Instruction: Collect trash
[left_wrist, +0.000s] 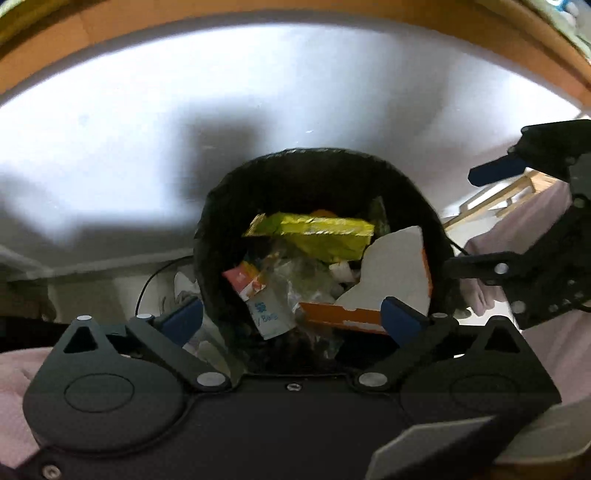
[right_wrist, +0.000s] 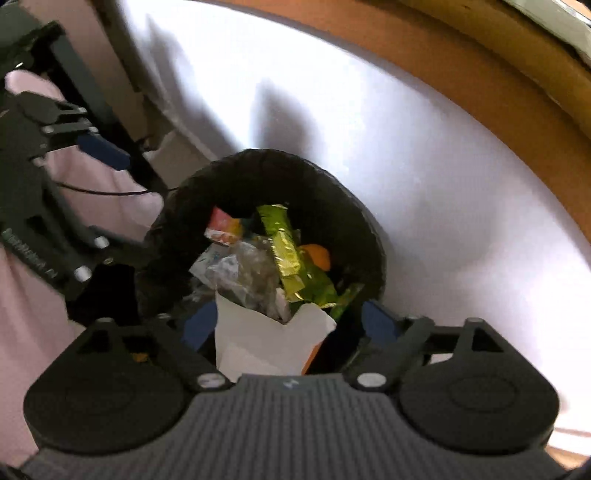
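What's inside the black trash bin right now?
The bin holds a yellow-green wrapper, white-and-orange cardboard, a small pouch and clear plastic. Anything beneath is covered.

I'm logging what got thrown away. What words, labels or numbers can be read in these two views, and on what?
"Bag", partly cut off, under a blue character too blurred to read: on the white packet in the bin.
Pale lettering on the left gripper's side: too blurred to read.
Yellow wrapper, red packet, orange-edged card: no readable print.
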